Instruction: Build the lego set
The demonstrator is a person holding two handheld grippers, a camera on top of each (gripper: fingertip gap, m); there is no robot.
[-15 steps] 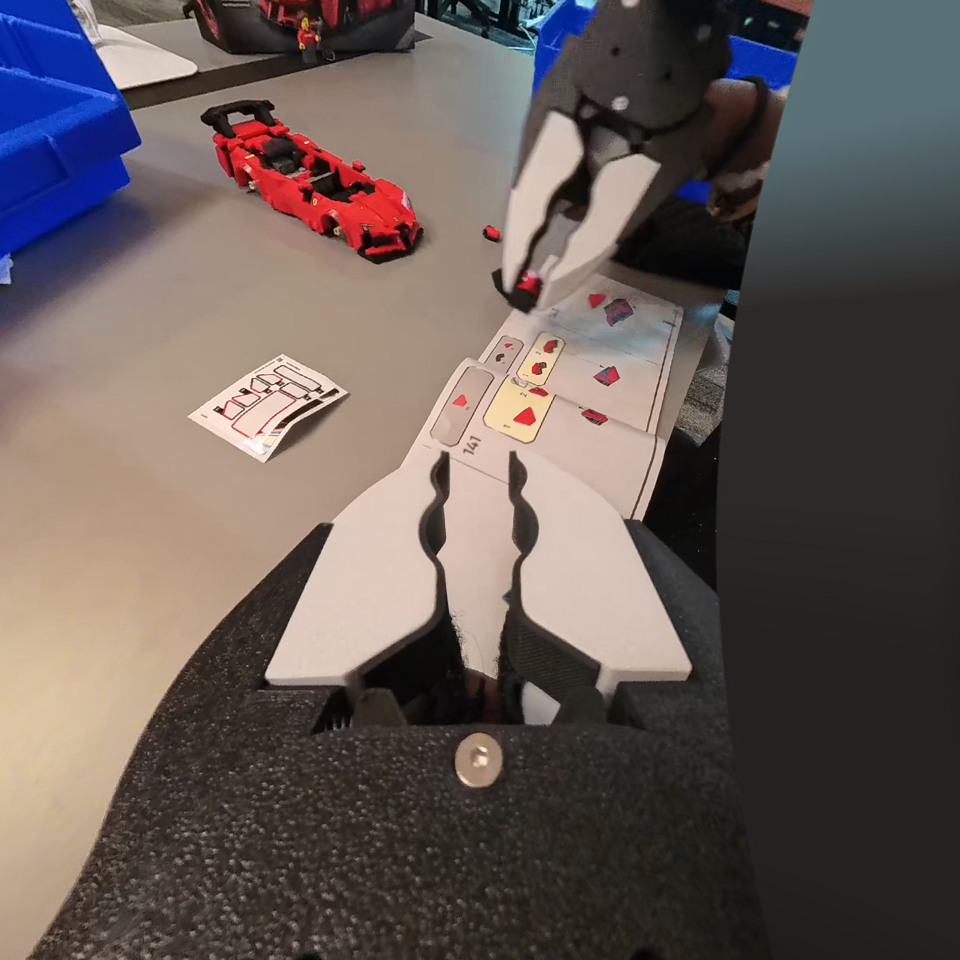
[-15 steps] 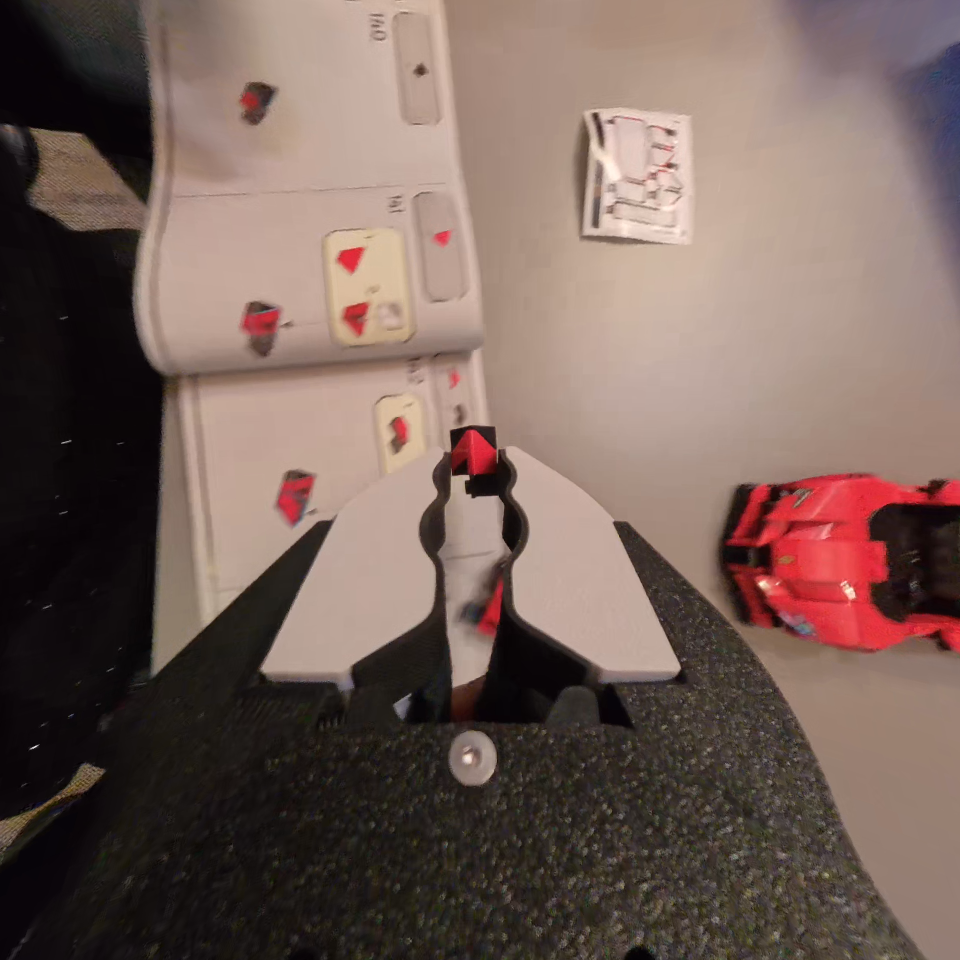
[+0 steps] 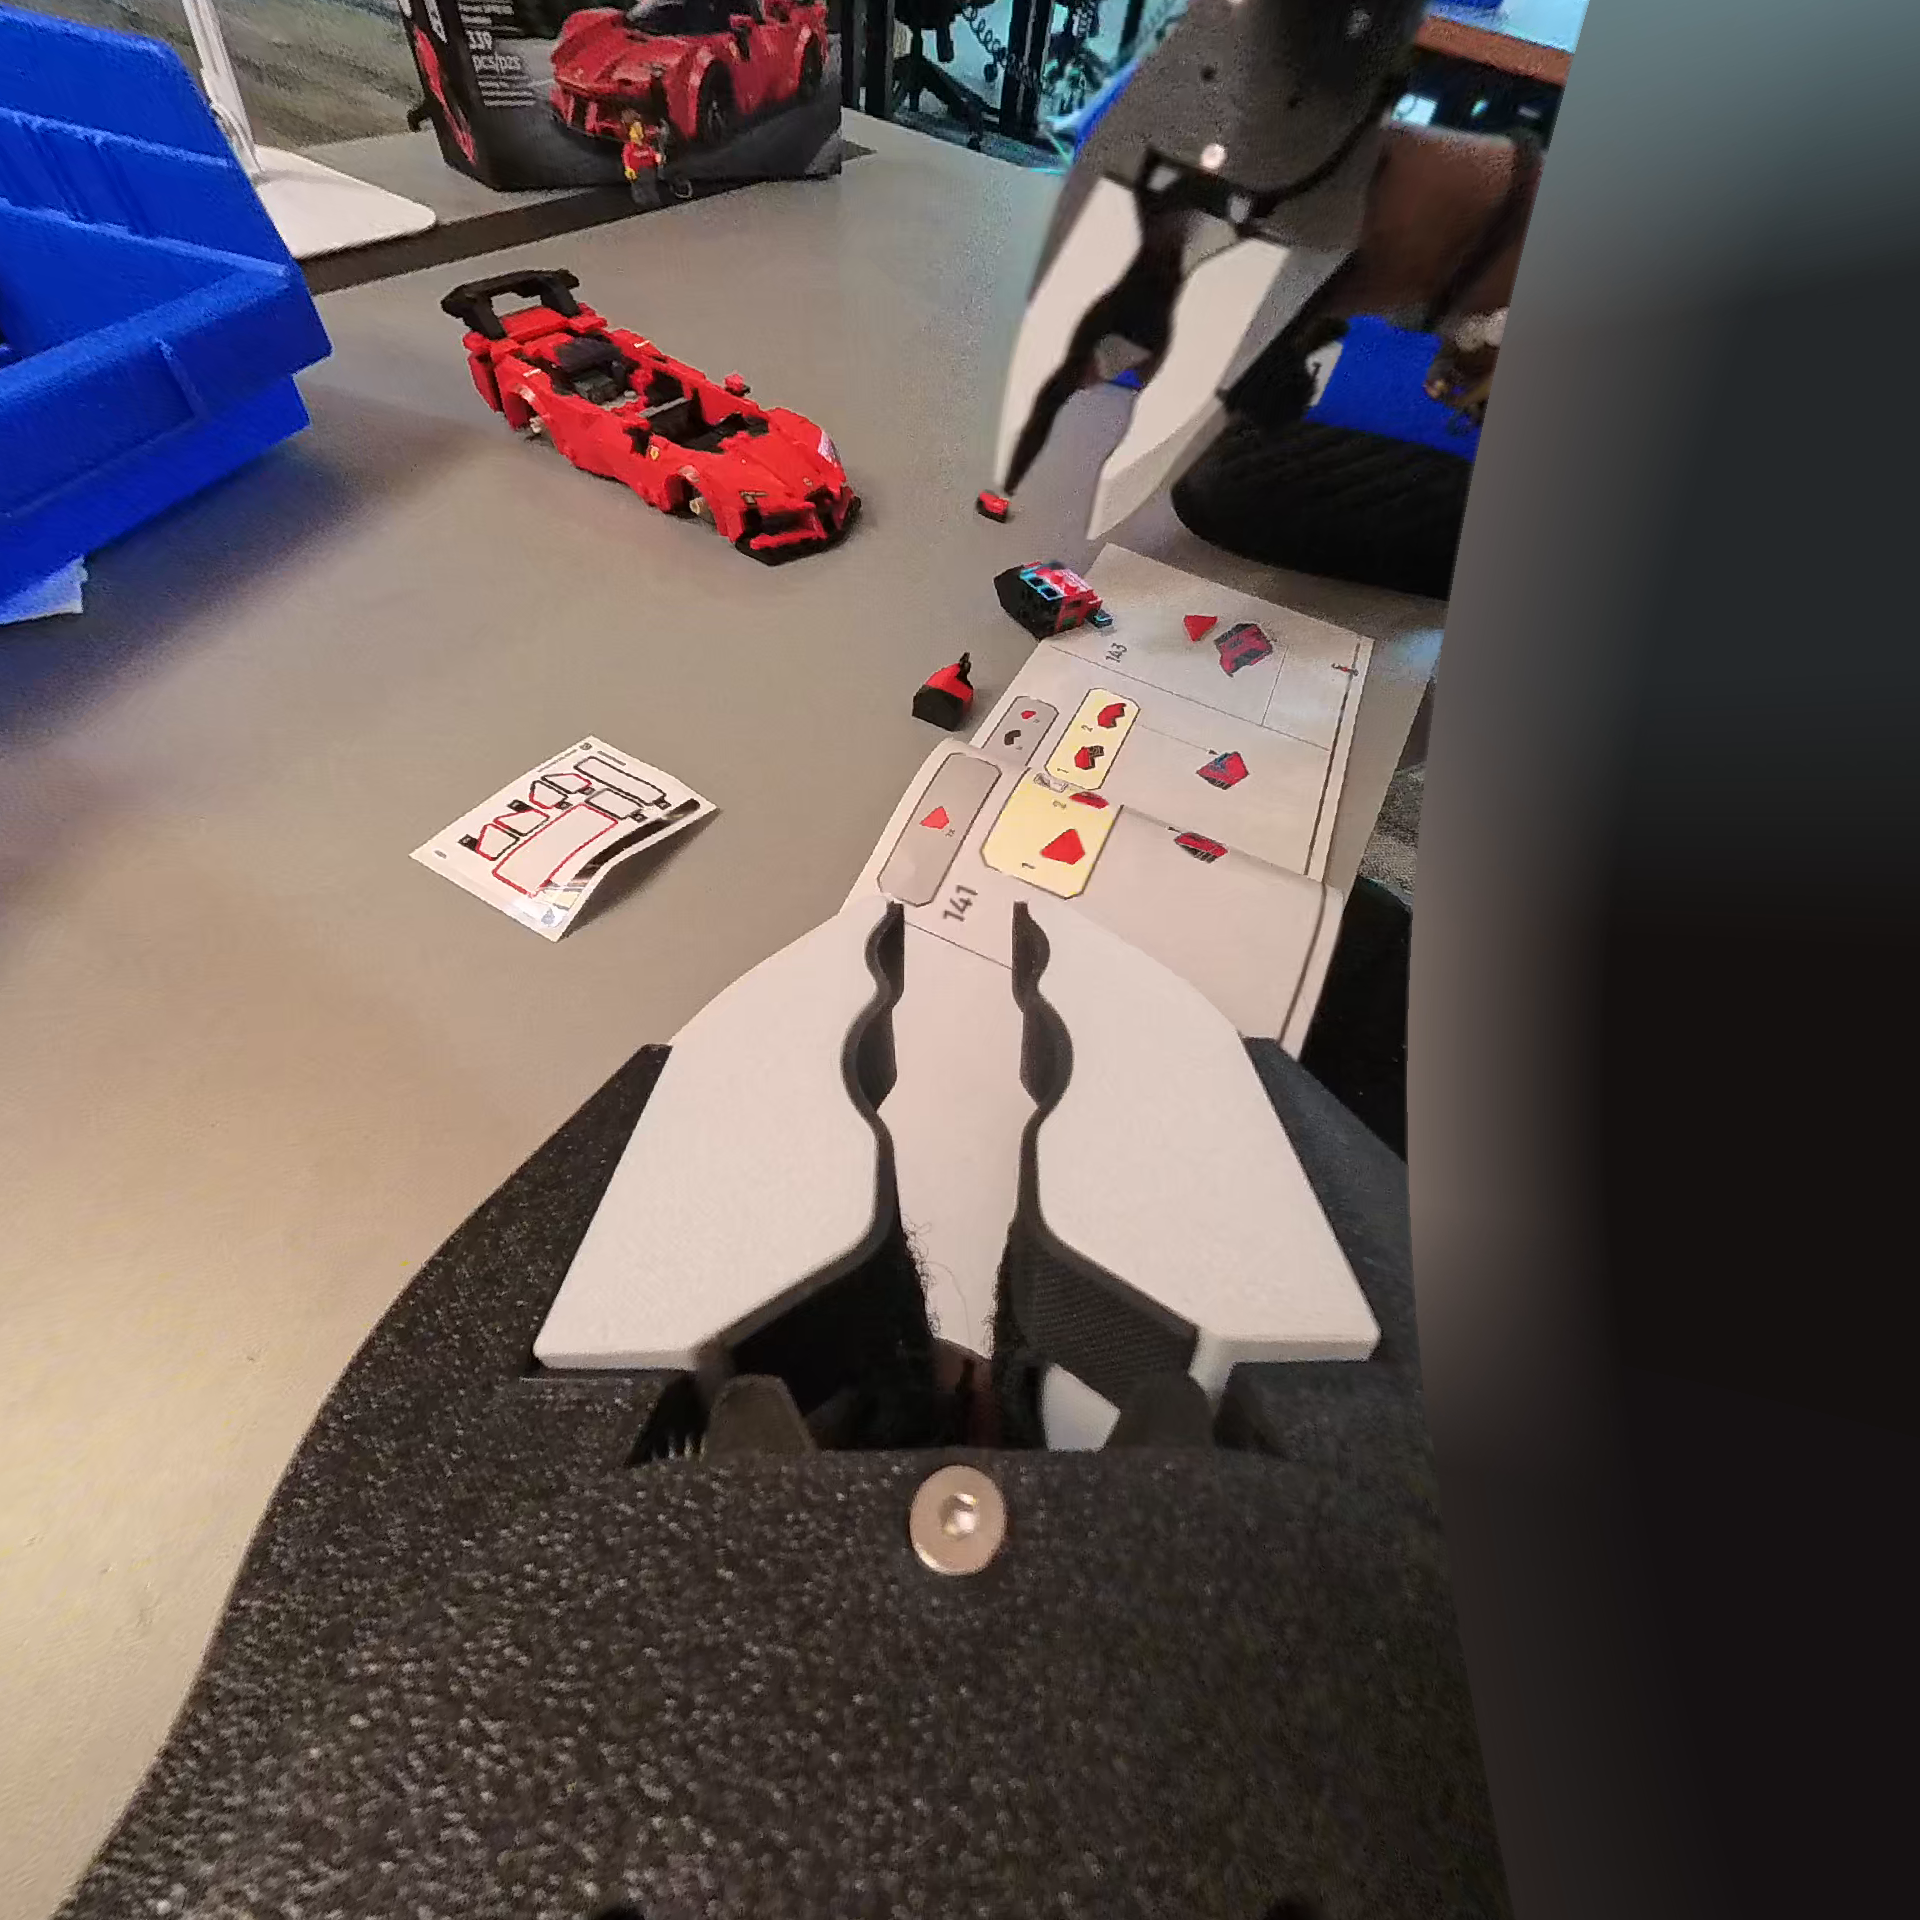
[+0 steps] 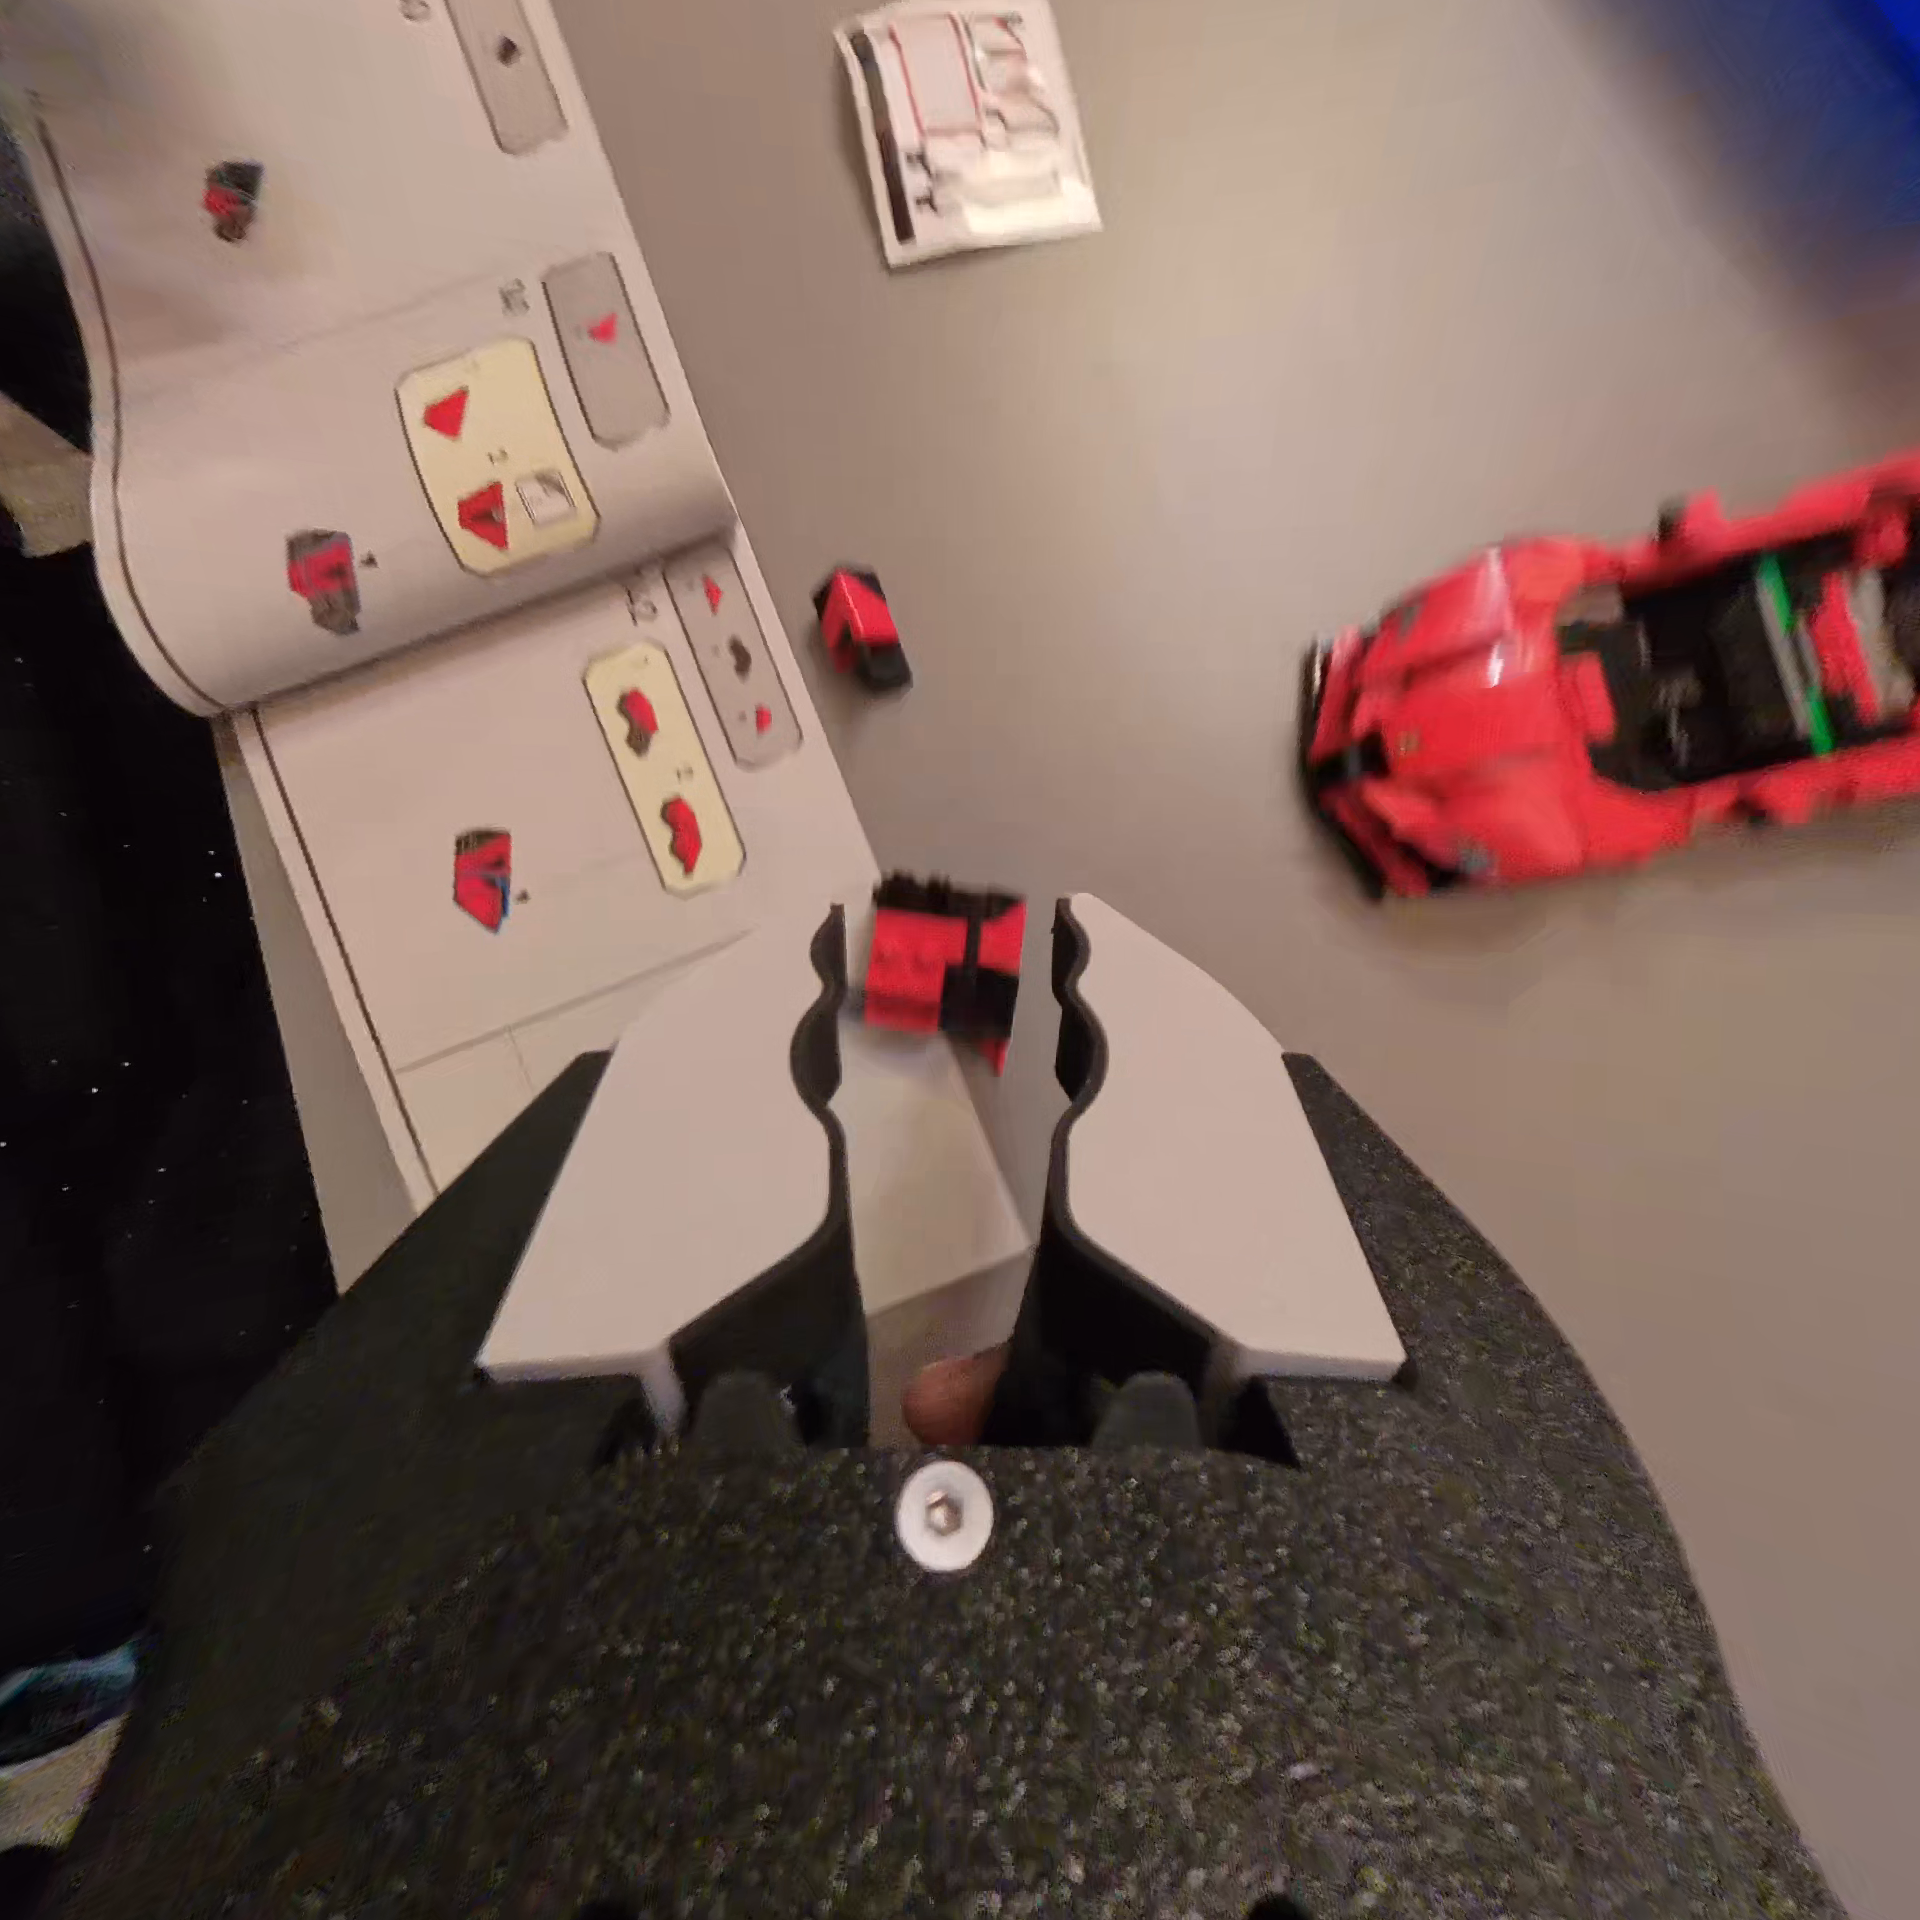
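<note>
The red lego car point(image 3: 665, 426) stands on the grey table point(image 3: 312, 1039), also in the right wrist view point(image 4: 1621, 707). A red-and-black sub-assembly point(image 3: 1044, 597) lies at the corner of the open instruction booklet point(image 3: 1164, 790). A small red-and-black piece point(image 3: 943, 694) lies beside the booklet. My right gripper point(image 3: 1051, 509) is open and empty, raised above them. In its own view the right gripper point(image 4: 948, 909) frames the sub-assembly point(image 4: 940, 966), with the small piece point(image 4: 862, 629) farther on. My left gripper point(image 3: 951, 914) is open and empty over the booklet's near page.
A sticker sheet point(image 3: 561, 831) lies left of the booklet. A tiny red piece point(image 3: 992, 506) lies near the car's nose. A blue bin point(image 3: 125, 312) stands at the far left and the set's box point(image 3: 623, 83) at the back. The table edge runs along the booklet's right side. Spacing between my two grippers at the tips: around 20 cm. My left tips are about 15 cm from the small red-and-black piece point(image 3: 943, 694), my right tips only 8 cm. It is also in sight in the right wrist view point(image 4: 836, 586).
My right gripper was shut on the small red-and-black piece; now it is open and raised, and the piece lies on the table. My left gripper has barely moved.
</note>
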